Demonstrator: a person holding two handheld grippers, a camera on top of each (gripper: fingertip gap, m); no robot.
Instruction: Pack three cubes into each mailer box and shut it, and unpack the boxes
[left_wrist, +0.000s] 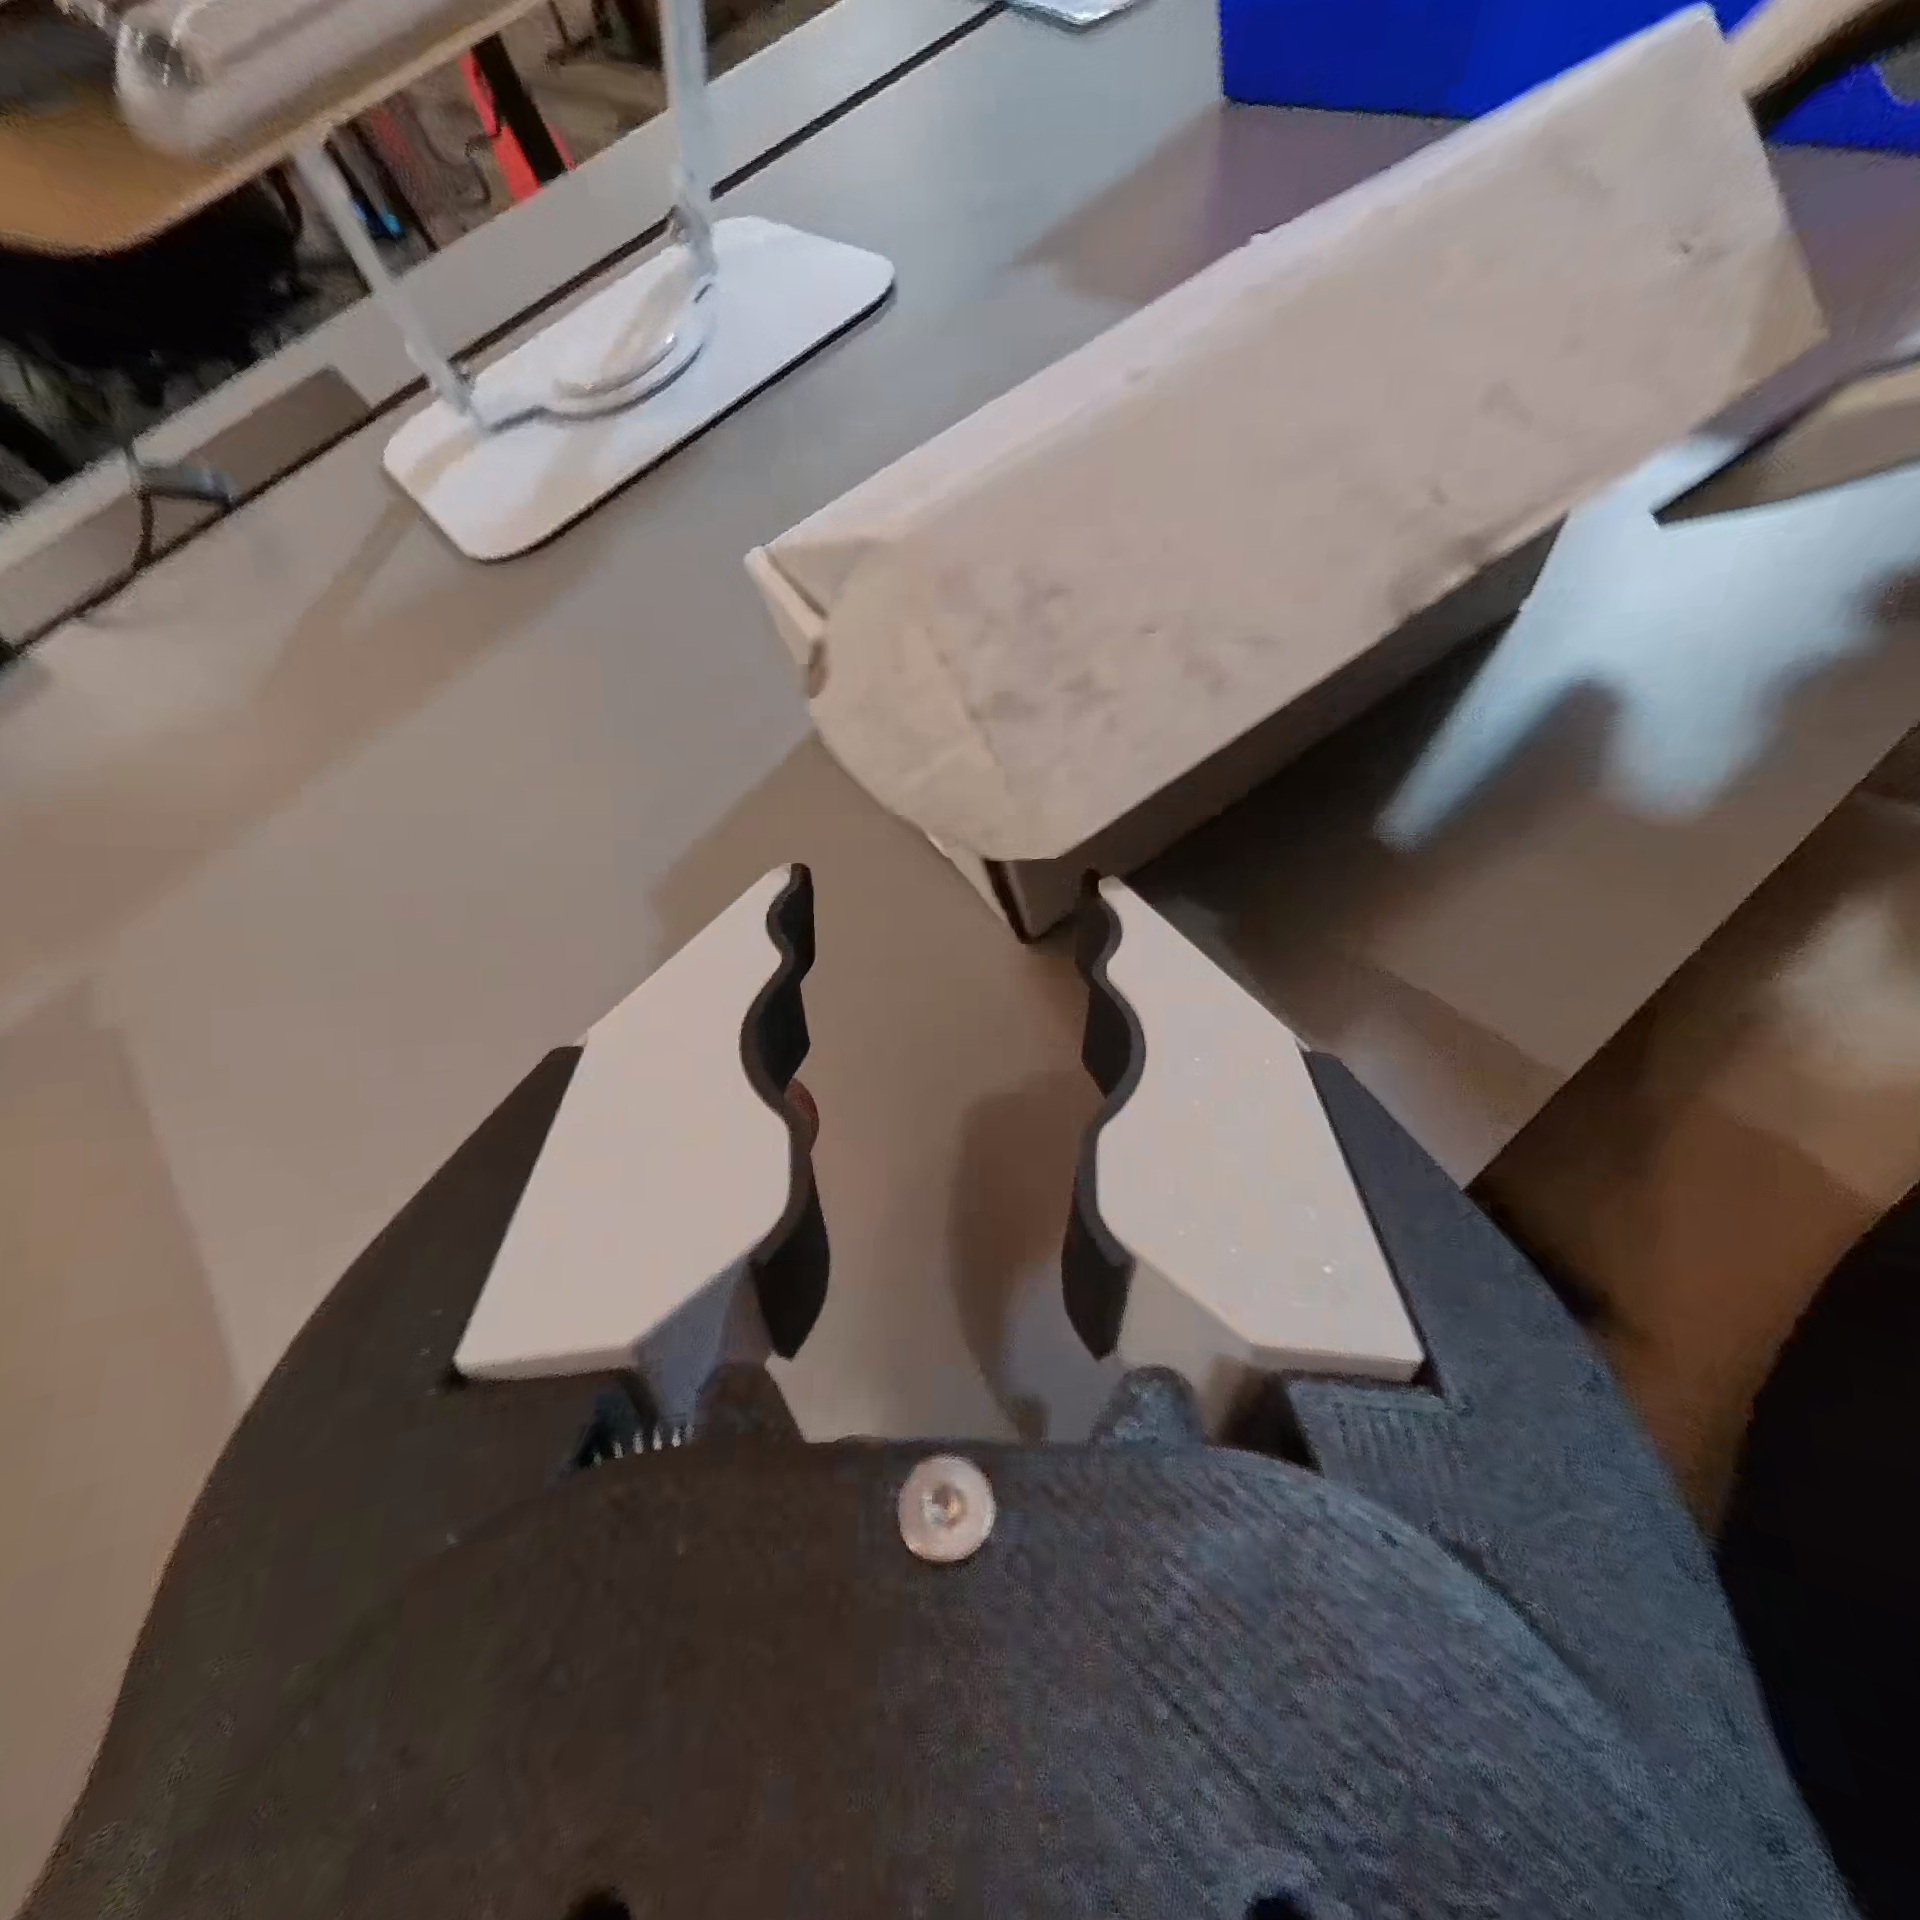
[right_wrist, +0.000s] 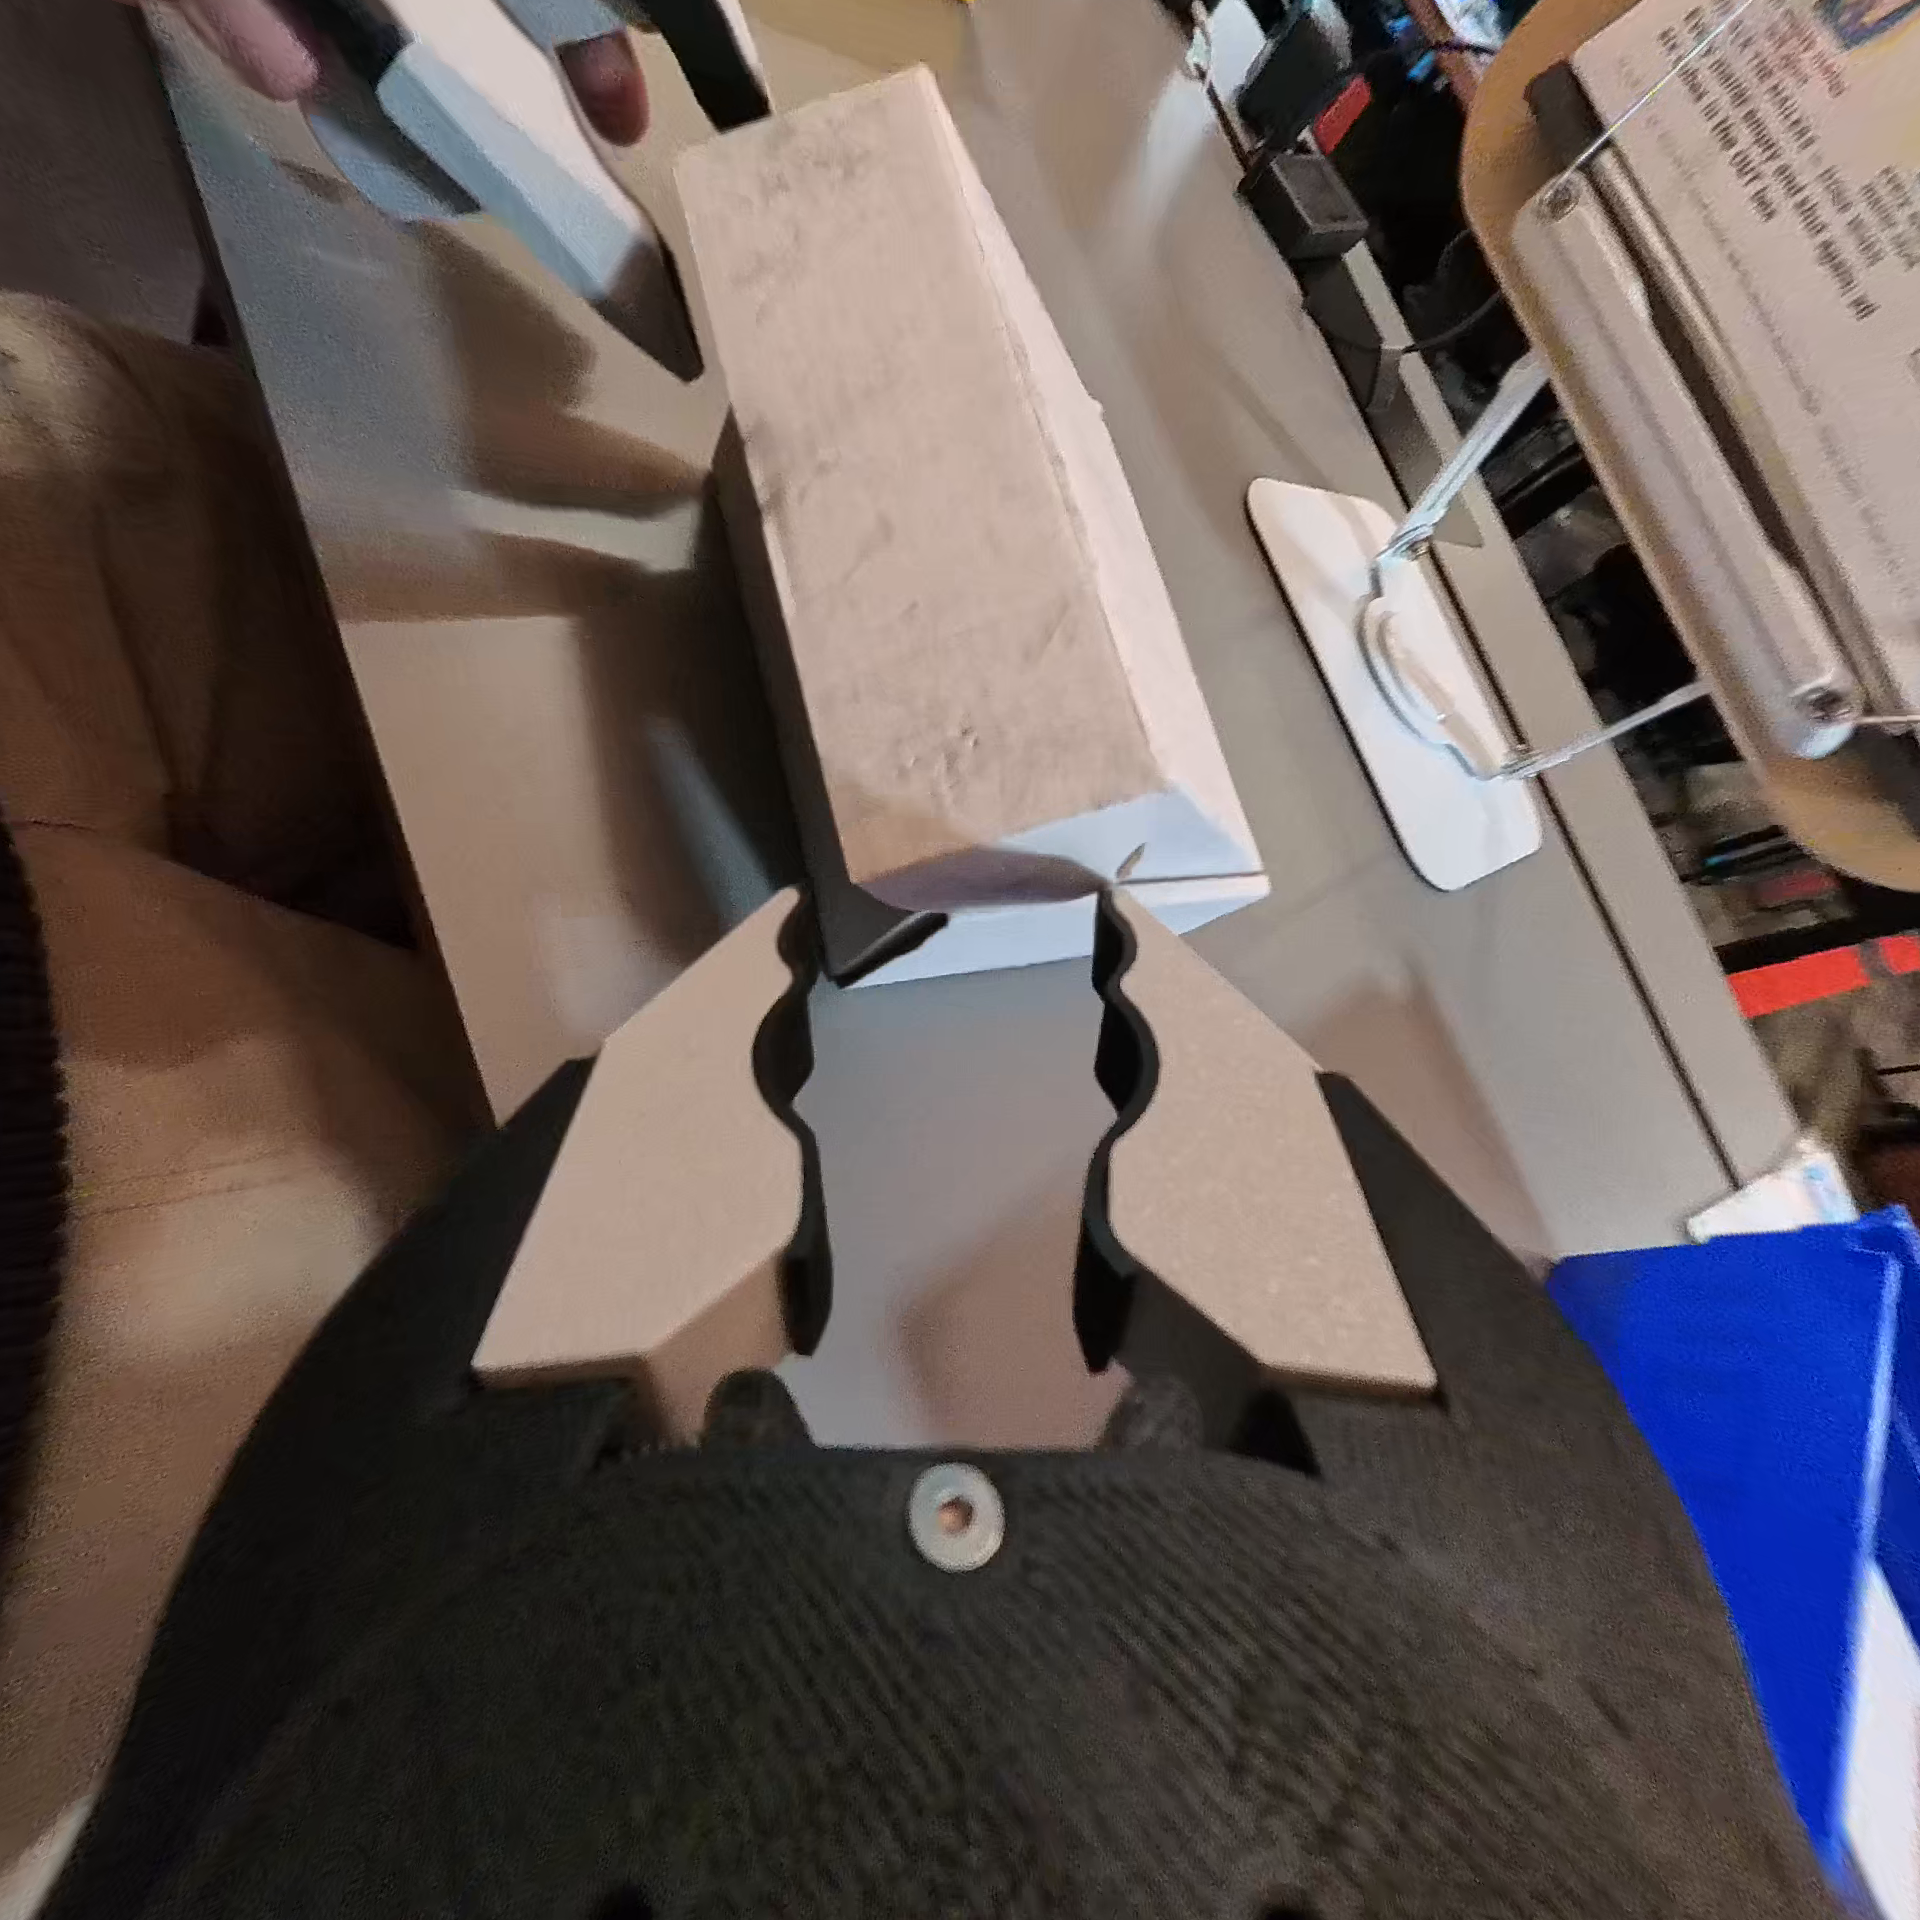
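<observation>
Left gripper (left_wrist: 945, 899): jaws are seen spread with nothing between them, tips hovering just near of the box's near corner

Right gripper (right_wrist: 951, 914): jaws are likewise spread and empty, tips just short of the box's near end; in the left wrist view it shows only as a blurred pale shape at the right

Table (left_wrist: 364, 831): grey-brown top, on which the box is set

Mailer box (left_wrist: 1226, 540): white cardboard, long and low, lying between the two grippers; the lid looks folded down, though a dark gap under its long edge suggests it is not fully seated; the surface is scuffed with grey marks; no cubes can be seen

Stand (left_wrist: 644, 384): white flat base with a clear post, far left of the box and well apart from it

Blue bin (right_wrist: 1766, 1507): only partly seen, at the right edge

Step in hand: judged to be shutting or opening the lid; which one cannot be told

How to do it well: the box should be steadied at one end while the other gripper works the lid edge, with pressure kept light so the thin card is not creased
</observation>
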